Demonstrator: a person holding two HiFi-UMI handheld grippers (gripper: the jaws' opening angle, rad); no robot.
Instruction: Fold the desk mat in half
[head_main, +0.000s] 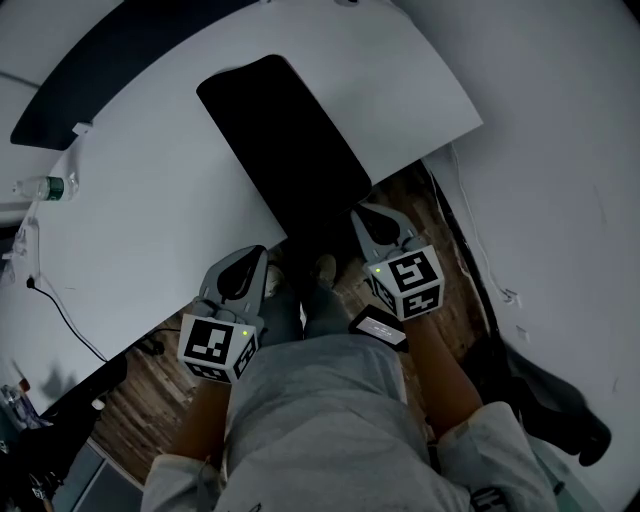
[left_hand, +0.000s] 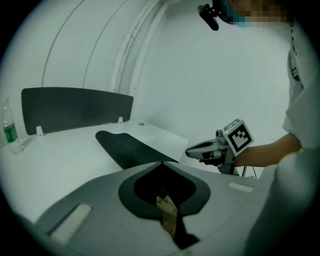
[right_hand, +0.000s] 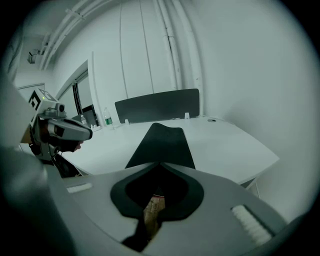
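Found desk mat (head_main: 285, 140) lying flat, full length, on the white desk (head_main: 150, 200), near end at the edge facing the person. Noted left gripper (left_hand: 161, 163) and right gripper (right_hand: 160, 164) just off that end, jaws pressed together on nothing. Judged fold not begun: grasping, carrying over, aligning all left.

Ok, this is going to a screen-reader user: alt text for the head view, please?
Seen from above, a black desk mat lies unfolded on a white desk, its near end at the desk's edge. The right hand-held gripper is close to the mat's near right corner; the left hand-held gripper points at the desk edge further left.
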